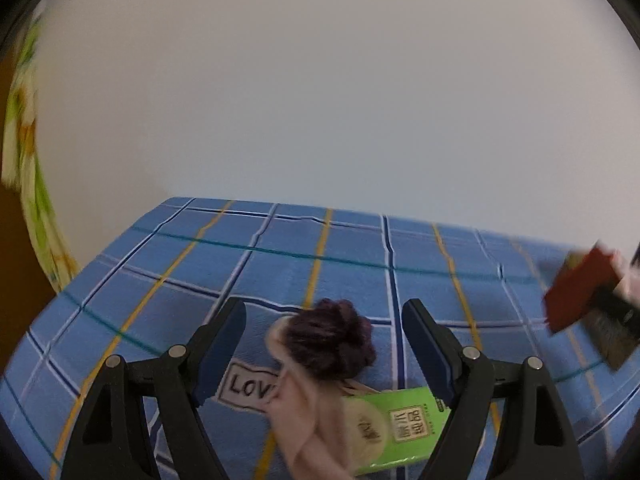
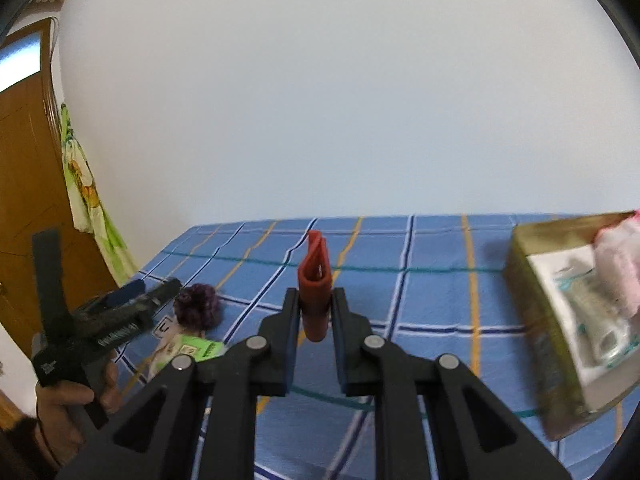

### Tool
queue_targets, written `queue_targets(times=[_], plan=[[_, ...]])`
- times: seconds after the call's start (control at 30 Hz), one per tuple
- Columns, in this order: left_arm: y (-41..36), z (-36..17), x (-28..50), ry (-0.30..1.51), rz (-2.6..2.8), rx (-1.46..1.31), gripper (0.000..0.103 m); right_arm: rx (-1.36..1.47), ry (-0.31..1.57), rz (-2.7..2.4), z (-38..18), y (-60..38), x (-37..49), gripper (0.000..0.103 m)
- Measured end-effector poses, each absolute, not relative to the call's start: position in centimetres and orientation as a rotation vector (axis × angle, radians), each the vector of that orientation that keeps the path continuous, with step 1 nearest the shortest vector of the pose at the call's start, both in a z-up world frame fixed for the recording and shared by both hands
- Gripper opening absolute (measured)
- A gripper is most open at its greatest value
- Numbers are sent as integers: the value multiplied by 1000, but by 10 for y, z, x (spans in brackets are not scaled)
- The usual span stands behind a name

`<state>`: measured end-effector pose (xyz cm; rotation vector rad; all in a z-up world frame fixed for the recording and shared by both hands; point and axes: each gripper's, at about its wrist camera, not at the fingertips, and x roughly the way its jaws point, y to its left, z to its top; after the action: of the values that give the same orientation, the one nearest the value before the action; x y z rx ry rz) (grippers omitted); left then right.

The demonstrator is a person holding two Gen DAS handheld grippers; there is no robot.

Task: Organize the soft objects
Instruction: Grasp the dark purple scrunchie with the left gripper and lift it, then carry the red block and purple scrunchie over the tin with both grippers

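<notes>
Looking along your left gripper (image 1: pixel 324 344), you have its jaws spread wide and empty, with the dark purple scrunchie (image 1: pixel 330 340) lying straight ahead between the finger lines, resting on the blue plaid bed (image 1: pixel 240 264). A pale pink cloth (image 1: pixel 304 412) trails from it back toward you, its long axis running roughly along your approach, and a green packet (image 1: pixel 404 424) lies just beside it on the right, touching or nearly so; motion blur makes that hard to settle. Open bed lies beyond the scrunchie up to the far edge at the white wall (image 1: pixel 320 80). Through the right wrist view, your right gripper (image 2: pixel 316 316) has its jaws closed on a folded red cloth (image 2: pixel 316 292), held upright with its long axis pointing up and away. The box (image 2: pixel 560 320), already holding soft things, sits near on the right and is clearly closer to this hand than to the left one (image 2: pixel 108 320). You have clear bed between the jaws and the box, so the swing is likely rightward.
</notes>
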<state>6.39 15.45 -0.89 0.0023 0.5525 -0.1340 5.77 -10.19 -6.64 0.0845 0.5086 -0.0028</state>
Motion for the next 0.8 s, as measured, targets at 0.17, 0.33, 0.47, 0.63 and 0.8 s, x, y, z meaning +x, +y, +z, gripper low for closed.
queue_targets(times=[0.17,0.33,0.47,0.63,0.8], plan=[[138,-18,89,647,-79,51,76,72,496,-7,-63,-103,52,15],[140,-34,110,804,-100,23,53,73,518,5,-66,-102,53,15],[136,-36,107,802,-125,22,37,65,519,2,-66,-99,55,15],[136,-17,81,653,-96,8,34,91,483,10,-60,-102,50,15],[143,0,62,553,-92,-78,34,112,436,35,-51,-106,40,15]])
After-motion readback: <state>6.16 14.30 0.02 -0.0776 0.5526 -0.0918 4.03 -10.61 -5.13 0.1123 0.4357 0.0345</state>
